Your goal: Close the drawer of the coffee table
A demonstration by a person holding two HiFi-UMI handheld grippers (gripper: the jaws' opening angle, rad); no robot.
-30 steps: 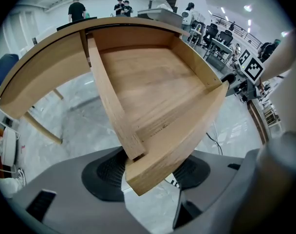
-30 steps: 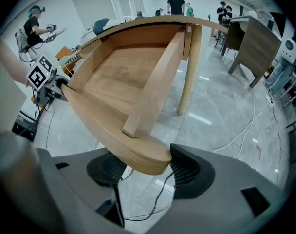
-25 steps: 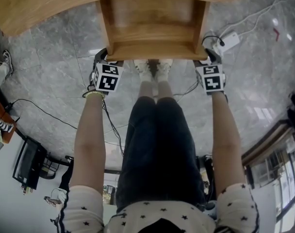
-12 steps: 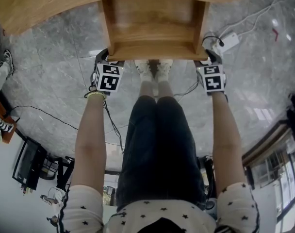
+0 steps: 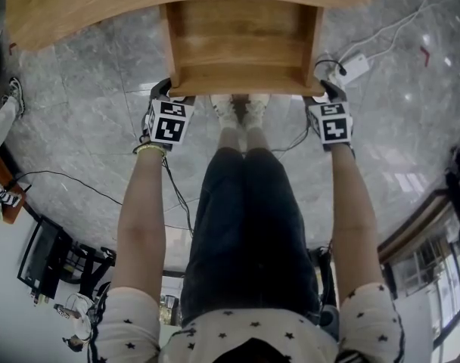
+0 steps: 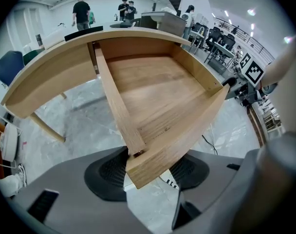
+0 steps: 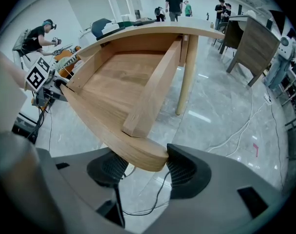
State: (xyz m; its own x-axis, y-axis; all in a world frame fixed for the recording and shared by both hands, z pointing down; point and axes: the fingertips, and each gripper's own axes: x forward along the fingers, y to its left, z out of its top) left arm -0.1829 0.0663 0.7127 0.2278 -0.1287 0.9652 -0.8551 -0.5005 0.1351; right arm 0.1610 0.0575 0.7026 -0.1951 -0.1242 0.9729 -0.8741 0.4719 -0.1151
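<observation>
We are closing the empty light wooden drawer, which is standing well out of the curved wooden coffee table.
We are clamping its front corners with the left gripper and right gripper, jaws spread wide; most of the push is left.

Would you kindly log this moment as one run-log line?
drawer: open, empty | left tool: clamped on front left corner | right tool: clamped on front right corner | step: push into coffee table pending
</observation>
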